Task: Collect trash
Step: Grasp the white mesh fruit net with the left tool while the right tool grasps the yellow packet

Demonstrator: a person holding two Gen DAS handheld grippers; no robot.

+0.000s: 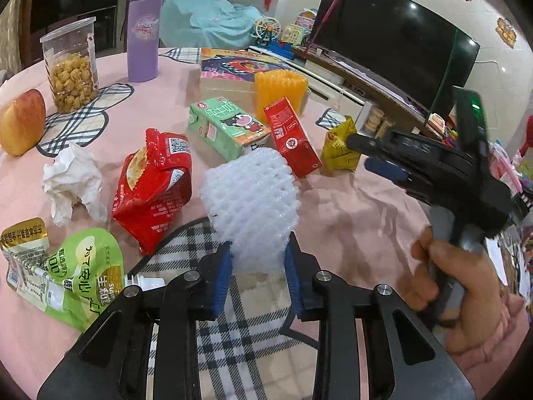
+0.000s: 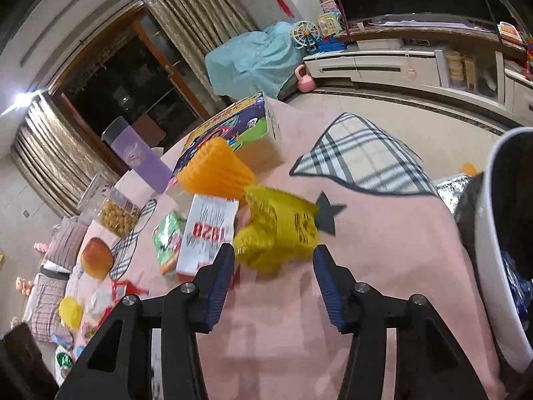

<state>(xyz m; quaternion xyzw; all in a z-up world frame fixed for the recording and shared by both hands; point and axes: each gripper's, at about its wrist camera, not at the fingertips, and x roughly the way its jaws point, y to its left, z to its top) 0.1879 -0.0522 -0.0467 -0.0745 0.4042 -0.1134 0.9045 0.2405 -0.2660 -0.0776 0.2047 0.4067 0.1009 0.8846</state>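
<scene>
Pink tablecloth (image 1: 349, 206): left jaws pinch white foam net (image 1: 250, 206); right jaws spread, flanking yellow carton (image 2: 276, 233).

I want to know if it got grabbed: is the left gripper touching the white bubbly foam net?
Touching. The left wrist view shows the left gripper with both blue pads pressed against the white foam net.

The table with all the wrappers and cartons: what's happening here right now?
A person is clearing trash off a pink-clothed table with a handheld tool in each hand. The left tool is shut on a white foam fruit net. The right tool is open, its fingers either side of a crumpled yellow carton, not yet closed on it. A white bin stands at the right. Red and green cartons, snack bags and a tissue are yet to be collected.
</scene>
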